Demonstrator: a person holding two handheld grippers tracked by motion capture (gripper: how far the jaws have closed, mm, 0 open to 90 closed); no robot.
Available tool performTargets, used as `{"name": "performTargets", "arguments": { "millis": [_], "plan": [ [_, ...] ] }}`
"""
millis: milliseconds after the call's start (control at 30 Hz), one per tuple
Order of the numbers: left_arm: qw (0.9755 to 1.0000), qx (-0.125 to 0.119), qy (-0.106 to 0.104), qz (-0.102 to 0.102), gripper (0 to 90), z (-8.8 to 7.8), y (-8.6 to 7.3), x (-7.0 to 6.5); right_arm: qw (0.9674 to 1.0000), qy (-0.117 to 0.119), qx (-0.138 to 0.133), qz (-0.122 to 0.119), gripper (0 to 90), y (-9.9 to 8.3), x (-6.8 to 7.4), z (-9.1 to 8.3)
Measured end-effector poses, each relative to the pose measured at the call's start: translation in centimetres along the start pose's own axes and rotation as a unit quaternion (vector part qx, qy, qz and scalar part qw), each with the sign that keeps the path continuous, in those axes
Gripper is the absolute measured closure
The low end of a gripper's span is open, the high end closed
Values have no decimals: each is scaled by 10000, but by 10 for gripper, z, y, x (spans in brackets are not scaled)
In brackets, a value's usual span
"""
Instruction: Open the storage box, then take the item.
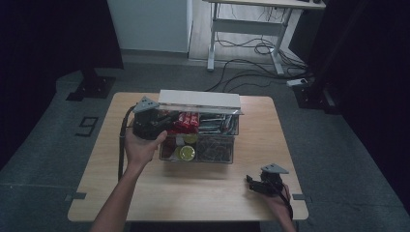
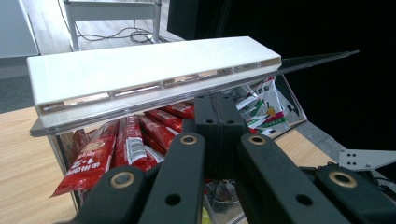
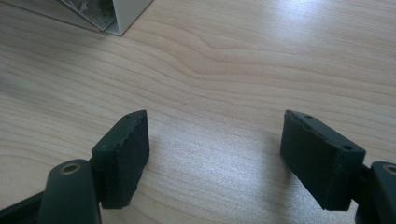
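Pale wooden bench (image 1: 203,193), carrying clear plastic compartment box (image 1: 220,153) mid-surface. Left gripper (image 2: 219,116) fingers pressed together just under its raised white-edged lid (image 2: 140,74), above red sachets (image 2: 121,149). Right gripper (image 3: 215,154) fingers spread, empty, over bare wood.

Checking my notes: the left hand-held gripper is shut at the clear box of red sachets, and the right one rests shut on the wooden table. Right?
Not quite: the right hand-held gripper is open, jaws wide apart over the wooden table, as the right gripper view shows.
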State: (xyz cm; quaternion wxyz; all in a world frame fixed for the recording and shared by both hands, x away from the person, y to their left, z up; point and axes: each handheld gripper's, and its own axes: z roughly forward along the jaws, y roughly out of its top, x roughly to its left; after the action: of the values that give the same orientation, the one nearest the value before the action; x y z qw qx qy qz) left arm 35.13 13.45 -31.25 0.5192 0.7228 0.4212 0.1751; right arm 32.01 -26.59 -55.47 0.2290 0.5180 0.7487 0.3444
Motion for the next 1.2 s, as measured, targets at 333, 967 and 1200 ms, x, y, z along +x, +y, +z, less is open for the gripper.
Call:
{"name": "performTargets", "arguments": {
  "millis": [333, 967, 1200],
  "plan": [
    [10000, -24, 2, 0, 900, 1, 6, 1, 10000, -5, 0, 2, 243, 0, 0, 0],
    [10000, -21, 3, -10, 899, 2, 11, 1, 10000, -15, -4, -2, 243, 0, 0, 0],
    [10000, -10, -42, 4, 900, 4, 10, 0, 10000, -77, -33, 40, 291, 0, 0, -1]
  ]
}}
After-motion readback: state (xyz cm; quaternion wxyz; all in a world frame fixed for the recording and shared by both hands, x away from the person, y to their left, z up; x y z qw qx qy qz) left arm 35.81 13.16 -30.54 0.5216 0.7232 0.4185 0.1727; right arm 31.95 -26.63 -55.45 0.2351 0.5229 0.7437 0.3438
